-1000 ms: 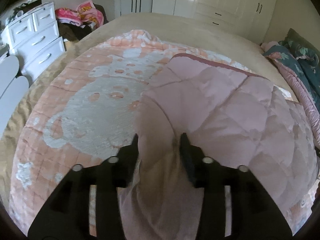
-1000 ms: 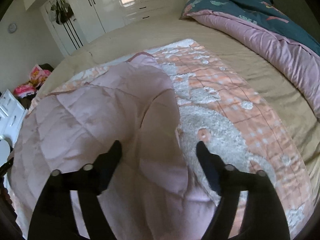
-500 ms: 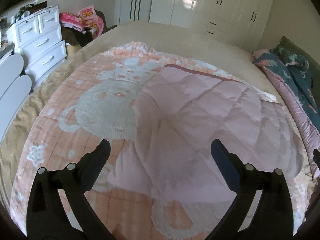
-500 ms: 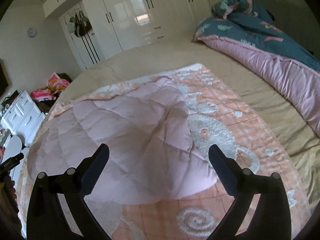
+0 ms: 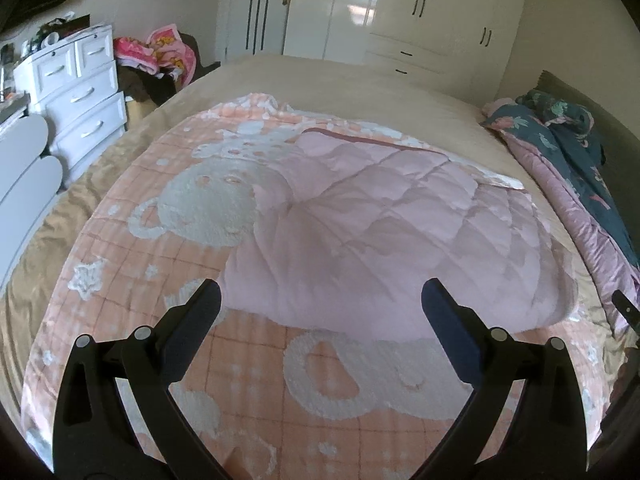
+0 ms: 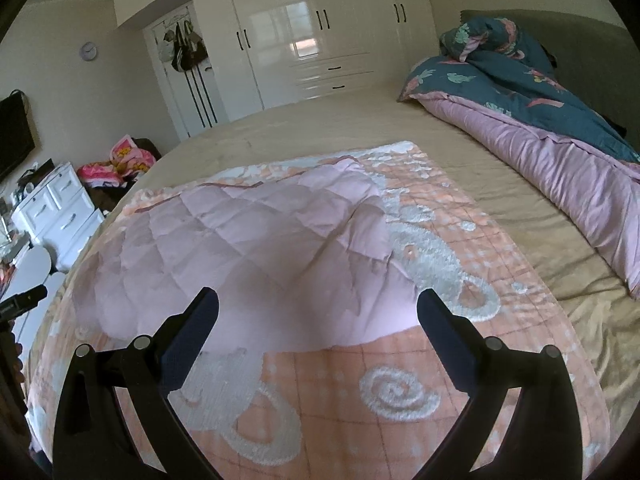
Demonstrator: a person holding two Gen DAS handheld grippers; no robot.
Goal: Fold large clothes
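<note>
Quilt (image 5: 360, 240) lies folded on bed (image 6: 520, 208), beyond both grippers' wide-spread, empty jaws.

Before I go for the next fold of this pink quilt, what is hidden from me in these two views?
- Quilt's near edge: both wrist views, cut off by the bottom of the picture and behind the tongs' arms.
- What lies under the folded-over flap: covered by the flap.
- Right tongs: left wrist view, only a tip shows at the edge.
</note>
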